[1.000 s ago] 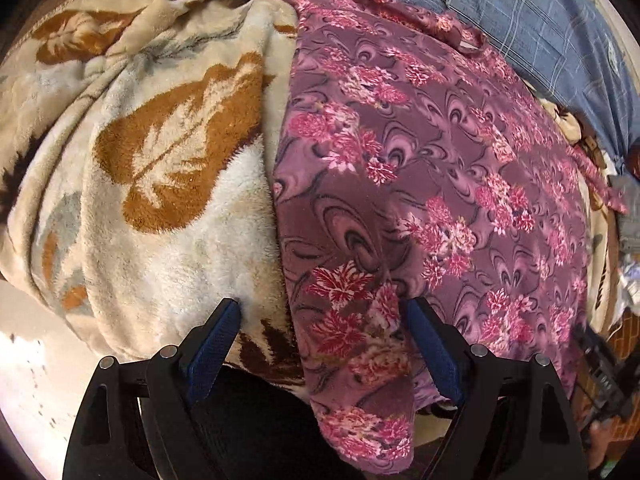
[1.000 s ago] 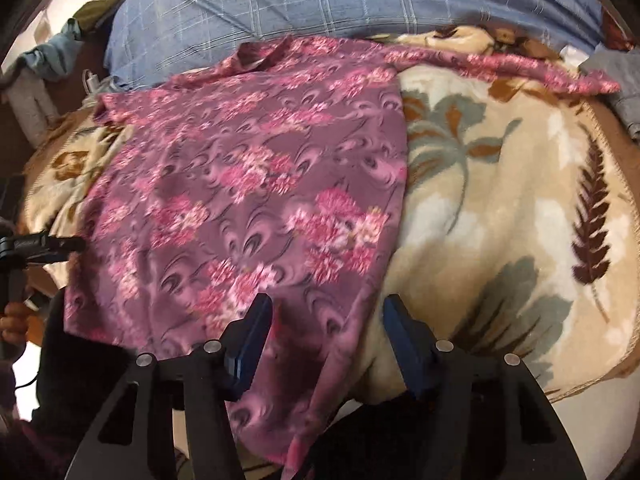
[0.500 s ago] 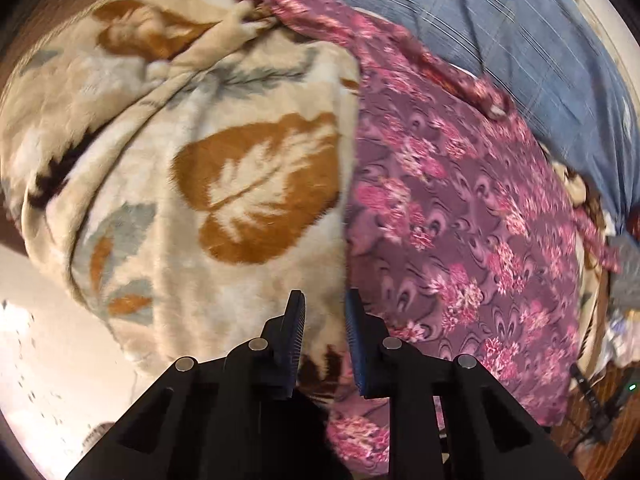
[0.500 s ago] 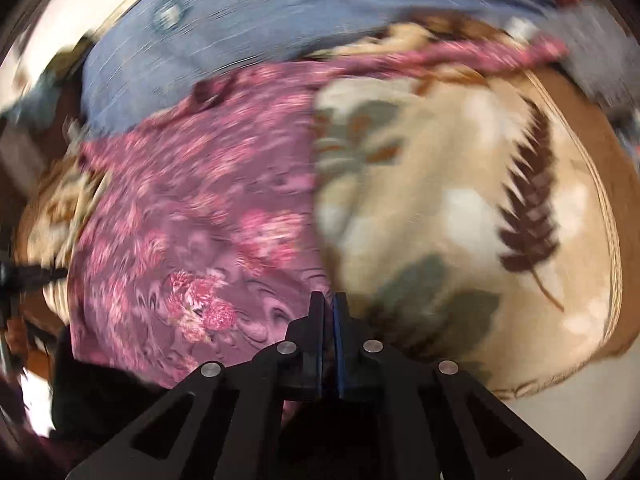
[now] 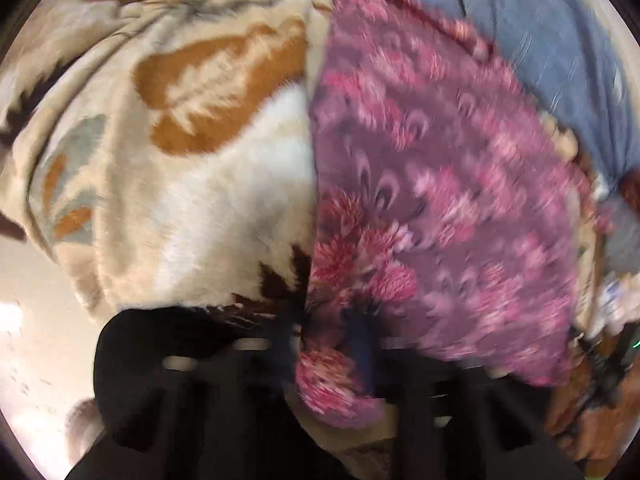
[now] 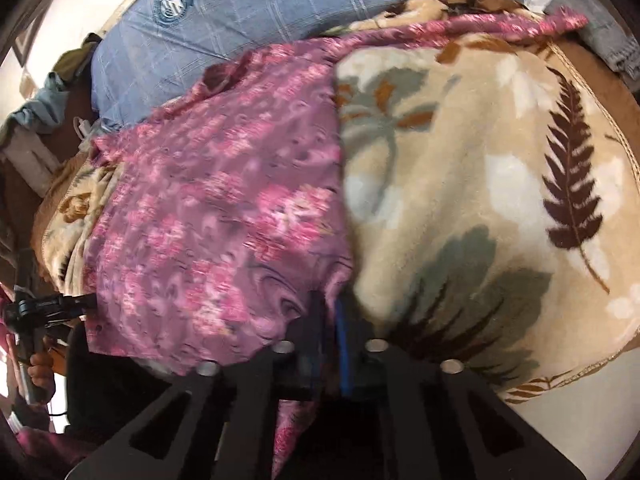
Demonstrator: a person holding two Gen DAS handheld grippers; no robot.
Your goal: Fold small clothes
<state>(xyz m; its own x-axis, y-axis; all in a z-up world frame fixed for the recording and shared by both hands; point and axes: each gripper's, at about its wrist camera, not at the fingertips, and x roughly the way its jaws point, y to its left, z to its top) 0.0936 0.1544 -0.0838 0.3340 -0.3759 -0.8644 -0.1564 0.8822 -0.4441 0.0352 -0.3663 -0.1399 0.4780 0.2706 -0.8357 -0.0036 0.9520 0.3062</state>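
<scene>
A purple garment with pink flowers [image 5: 440, 184] lies spread over a fleece blanket. In the left wrist view my left gripper [image 5: 326, 332] sits at the garment's near left edge. Its jaws are closing, and the hem is pinched between the blue pads, with a fold bulging out below. The picture is motion-blurred. In the right wrist view the garment [image 6: 224, 208] fills the left half. My right gripper [image 6: 330, 320] is shut on its near right corner, and cloth hangs down between the fingers. The left gripper [image 6: 40, 308] and the hand holding it show at the far left edge.
The beige leaf-patterned blanket [image 5: 180, 200] [image 6: 480, 200] covers the bed under the garment. A blue checked cloth [image 5: 540, 40] [image 6: 260, 4] lies beyond the garment's far end. Denim [image 6: 612, 44] lies at the back right. Pale floor [image 5: 36, 320] shows past the blanket's edge.
Both grippers went from wide open astride the near hem to closed on it, the right one first. Both have shifted sideways and the hem has bunched up.
</scene>
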